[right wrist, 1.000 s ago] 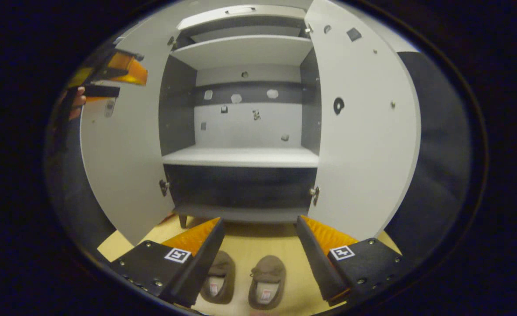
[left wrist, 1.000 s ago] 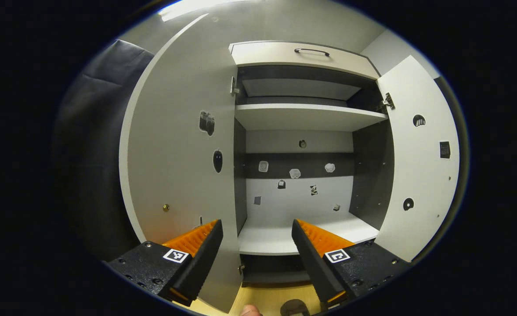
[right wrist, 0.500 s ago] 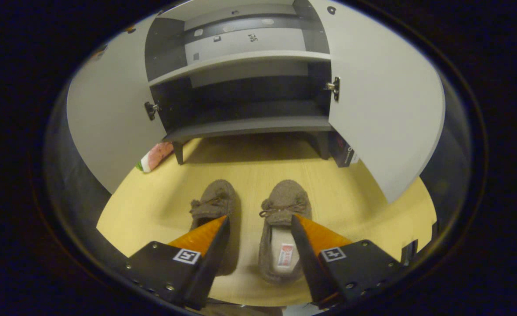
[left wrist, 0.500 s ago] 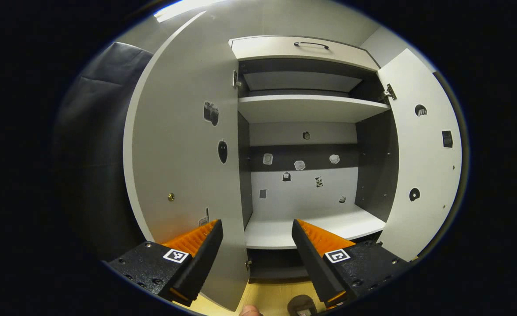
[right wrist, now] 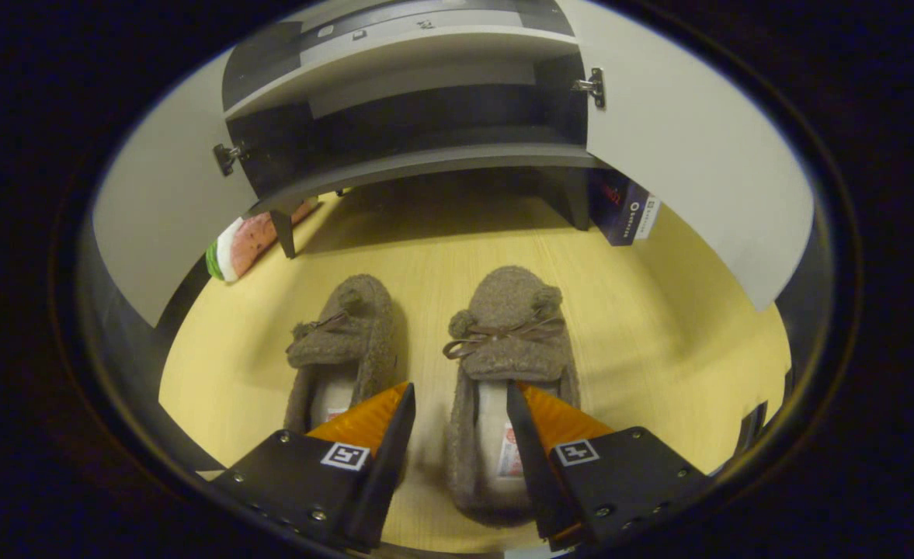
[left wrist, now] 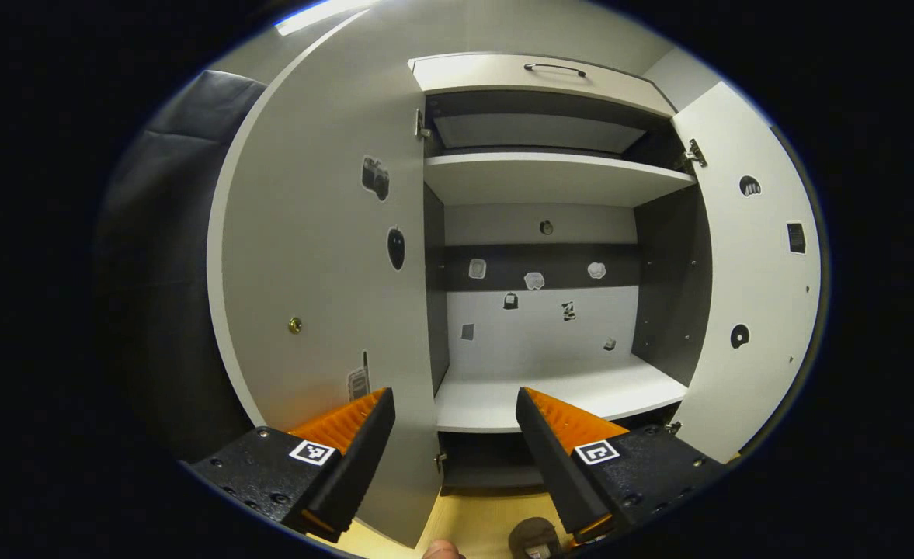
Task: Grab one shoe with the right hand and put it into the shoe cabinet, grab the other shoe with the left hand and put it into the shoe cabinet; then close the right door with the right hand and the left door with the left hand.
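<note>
Two brown fuzzy slippers lie side by side on the yellow wooden floor in front of the shoe cabinet [right wrist: 425, 159]. In the right gripper view, my right gripper [right wrist: 459, 396] is open and low over the right shoe [right wrist: 507, 326]; that shoe's left wall lies between the fingers, with one finger over its opening. The left shoe [right wrist: 344, 334] lies just left of the gripper. In the left gripper view, my left gripper [left wrist: 454, 411] is open and holds nothing, facing the cabinet's white middle shelf [left wrist: 550, 392]. A shoe's toe [left wrist: 533, 534] shows at the bottom edge.
Both cabinet doors stand wide open: the left door [left wrist: 317, 256] and the right door [left wrist: 752, 287]. A watermelon-patterned object [right wrist: 243, 241] lies by the cabinet's left leg. A dark box [right wrist: 623, 210] stands by the right leg. A fingertip [left wrist: 441, 550] pokes in below.
My right gripper has tilted down and moved in over the right shoe, which now looks bigger between its fingers. The left gripper has drifted only slightly.
</note>
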### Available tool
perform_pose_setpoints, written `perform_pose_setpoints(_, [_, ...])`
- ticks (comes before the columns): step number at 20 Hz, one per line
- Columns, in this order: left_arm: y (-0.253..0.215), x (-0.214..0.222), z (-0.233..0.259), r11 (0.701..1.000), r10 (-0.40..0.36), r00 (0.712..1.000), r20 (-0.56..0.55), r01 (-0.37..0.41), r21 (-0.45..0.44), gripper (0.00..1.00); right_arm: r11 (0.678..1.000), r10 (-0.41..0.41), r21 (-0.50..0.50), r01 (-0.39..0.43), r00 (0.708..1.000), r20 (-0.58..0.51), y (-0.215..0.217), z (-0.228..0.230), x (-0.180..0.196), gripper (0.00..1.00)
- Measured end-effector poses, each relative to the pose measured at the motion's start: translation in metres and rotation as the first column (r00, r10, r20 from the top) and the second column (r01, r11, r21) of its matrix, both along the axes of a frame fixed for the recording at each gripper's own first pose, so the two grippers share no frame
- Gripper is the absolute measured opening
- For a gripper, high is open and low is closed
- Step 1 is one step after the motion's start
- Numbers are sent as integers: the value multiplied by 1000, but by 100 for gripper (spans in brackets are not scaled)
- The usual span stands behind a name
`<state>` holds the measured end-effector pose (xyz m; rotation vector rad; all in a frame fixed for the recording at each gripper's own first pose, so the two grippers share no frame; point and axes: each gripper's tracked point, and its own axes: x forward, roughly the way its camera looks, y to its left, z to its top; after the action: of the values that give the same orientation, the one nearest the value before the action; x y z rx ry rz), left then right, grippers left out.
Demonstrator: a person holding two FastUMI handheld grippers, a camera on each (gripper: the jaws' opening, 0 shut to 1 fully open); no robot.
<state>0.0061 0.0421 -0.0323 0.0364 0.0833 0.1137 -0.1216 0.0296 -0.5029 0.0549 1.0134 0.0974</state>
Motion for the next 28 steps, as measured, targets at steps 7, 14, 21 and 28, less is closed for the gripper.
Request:
perform_pose_setpoints(7, [0, 0, 1, 1000, 6, 1000, 4, -6, 4, 94, 1000, -1, -28, 1, 1000, -21, 5, -23, 19, 51])
perform_pose_setpoints(14, [1, -2, 1, 1000, 2, 1000, 5, -2, 4, 94, 997, 7, -71, -6, 1000, 14, -3, -25, 27, 1])
perform_pose_setpoints(21, [-1, -4, 3, 1000, -16, 1000, 11, 16, -1, 94, 998, 21, -64, -12, 989, 145, -8, 40, 49, 1])
perform_pose_setpoints(28, [-2, -4, 2, 1000, -27, 1000, 14, 27, -4, 94, 998, 66, -49, -51, 914, 399, 8, 196, 134, 1])
